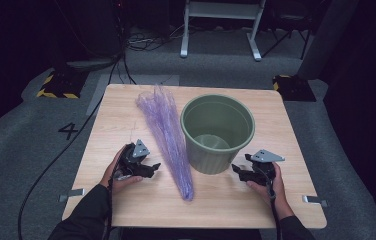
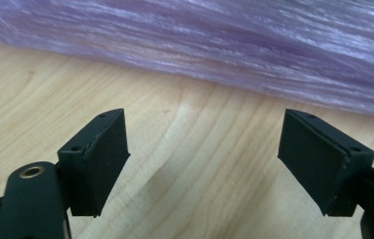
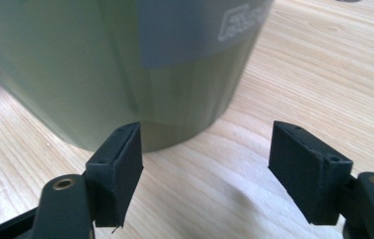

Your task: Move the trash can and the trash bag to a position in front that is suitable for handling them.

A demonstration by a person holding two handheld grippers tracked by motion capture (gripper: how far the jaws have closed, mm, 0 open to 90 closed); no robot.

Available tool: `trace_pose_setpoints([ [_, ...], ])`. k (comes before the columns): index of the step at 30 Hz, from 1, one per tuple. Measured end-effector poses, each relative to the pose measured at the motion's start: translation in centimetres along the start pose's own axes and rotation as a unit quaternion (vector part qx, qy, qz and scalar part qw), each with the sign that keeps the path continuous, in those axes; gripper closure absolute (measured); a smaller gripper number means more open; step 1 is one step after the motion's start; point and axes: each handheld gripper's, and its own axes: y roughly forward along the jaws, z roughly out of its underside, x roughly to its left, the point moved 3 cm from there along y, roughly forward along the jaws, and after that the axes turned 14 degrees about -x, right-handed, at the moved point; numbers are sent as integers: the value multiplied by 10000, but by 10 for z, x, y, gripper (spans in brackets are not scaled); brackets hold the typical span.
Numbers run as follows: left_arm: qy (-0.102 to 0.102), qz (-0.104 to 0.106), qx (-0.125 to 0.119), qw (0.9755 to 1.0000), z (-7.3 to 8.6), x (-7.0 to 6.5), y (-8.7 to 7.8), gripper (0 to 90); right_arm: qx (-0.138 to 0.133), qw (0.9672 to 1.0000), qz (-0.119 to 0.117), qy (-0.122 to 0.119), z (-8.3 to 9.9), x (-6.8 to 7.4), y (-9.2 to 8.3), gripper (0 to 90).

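High view: a green bin (image 1: pixel 218 132) stands mid-table (image 1: pixel 126 125), with a purple plastic bag (image 1: pixel 166 135) lying stretched at its nine o'clock. The left gripper (image 1: pixel 152 167) sits at the bag's eight o'clock, the right gripper (image 1: pixel 237 170) at the bin's five o'clock.

Left gripper view: jaws wide, empty, bag (image 2: pixel 225 45) at twelve o'clock.

Right gripper view: jaws wide, empty, bin (image 3: pixel 115 64) at eleven o'clock.

The high view looks forward and down over the whole wooden desk (image 1: pixel 126 210). The left gripper view sits low, close before the purple plastic bag (image 2: pixel 225 45); the right gripper view faces the green bin (image 3: pixel 100 74) closely, and both things also lie in the high view.
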Motion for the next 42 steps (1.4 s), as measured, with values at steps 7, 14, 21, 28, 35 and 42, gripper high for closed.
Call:
trace_pose_setpoints([
  [7, -7, 80, 117, 9999, 10, -6, -17, 194, 188, 9991, -302, -211, 15, 11, -19, 346],
  [14, 69, 131, 283, 9995, 28, -20, -30, 178, -110, 9982, -542, -244, 4, 23, -20, 354],
  [21, -86, 106, 79, 9999, 38, -20, -40, 177, -56, 9929, -994, -652, -3, 51, -4, 435],
  [28, -292, 301, 108, 9991, 41, -15, -40, 168, -19, 9932, -945, -674, -7, 59, 9, 406],
  [35, -274, 337, 138, 9990, 40, -15, -39, 149, -2, 9979, -464, -453, -8, 46, 20, 382],
  [42, -242, 379, 130, 9989, 39, -14, -37, 144, 144, 9933, -958, -629, -6, 55, 13, 370],
])
